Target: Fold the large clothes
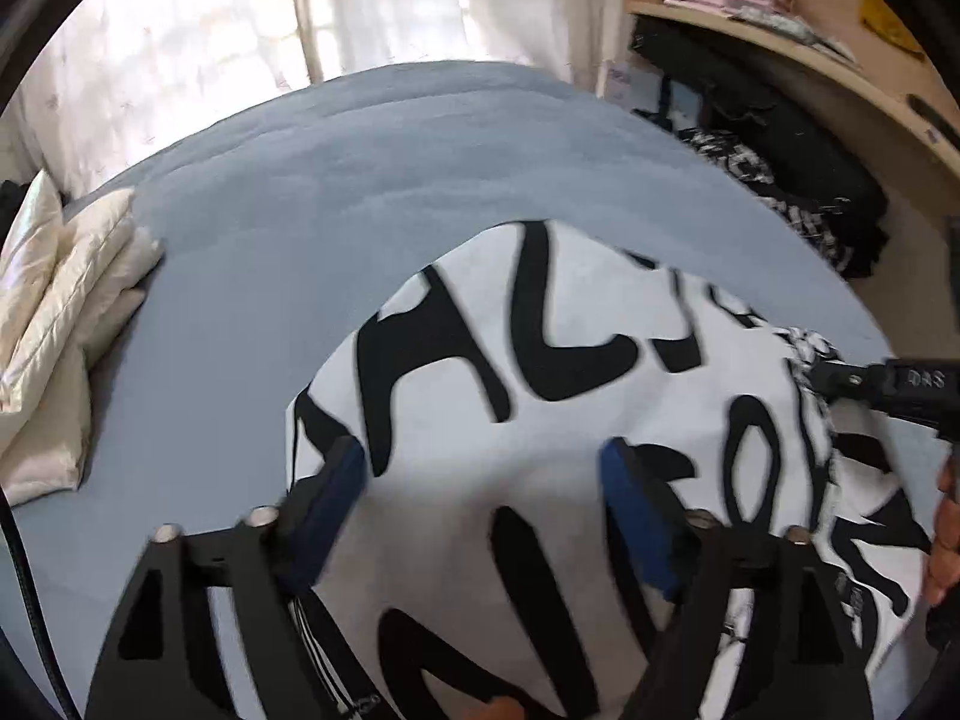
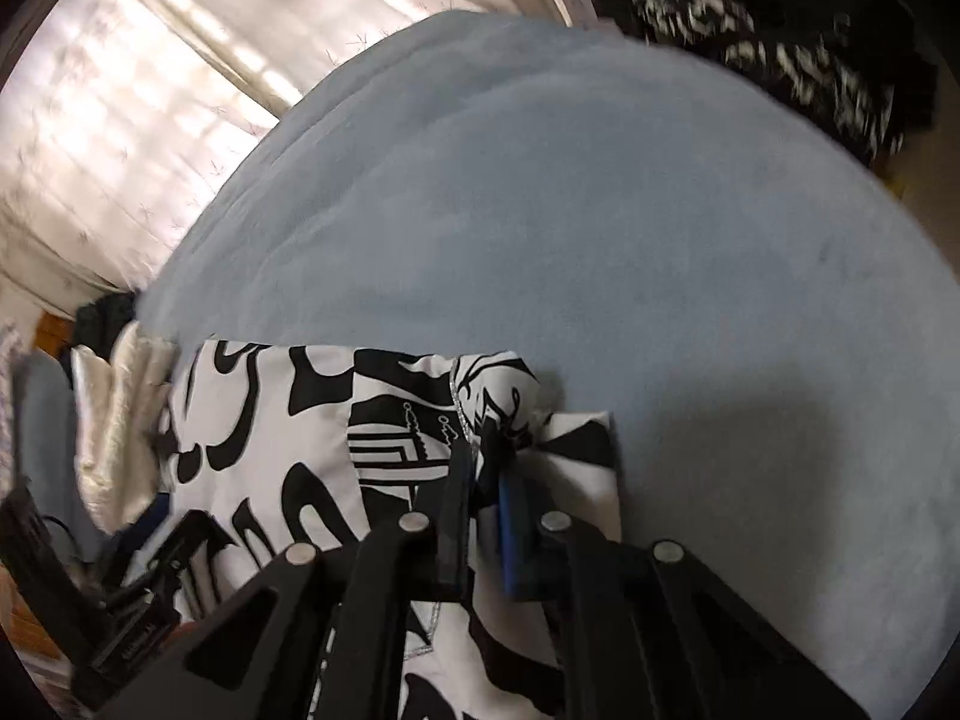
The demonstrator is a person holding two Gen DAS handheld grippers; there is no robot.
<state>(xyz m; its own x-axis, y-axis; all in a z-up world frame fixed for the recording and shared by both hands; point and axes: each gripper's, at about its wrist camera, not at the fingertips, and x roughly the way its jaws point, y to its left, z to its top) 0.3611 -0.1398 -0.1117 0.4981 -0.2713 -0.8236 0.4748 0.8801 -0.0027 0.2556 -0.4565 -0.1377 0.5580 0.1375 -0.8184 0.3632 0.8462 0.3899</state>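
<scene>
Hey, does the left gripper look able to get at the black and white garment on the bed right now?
Probably yes. The left gripper stands open right over the black and white garment, with nothing between its fingers and the cloth. The right gripper is pinching an edge off to the side, clear of that path.

Left gripper (image 1: 480,468) wide open over black-and-white garment (image 1: 540,396) — blue bedspread (image 1: 360,180) beneath

A: The white cloth garment with black lettering (image 1: 576,420) looks smooth and matt on the soft, fuzzy blue-grey bed cover (image 1: 372,180).

B: The cream pillows (image 1: 66,276) look satiny; the pale wooden shelf (image 1: 798,54) is smooth.
</scene>
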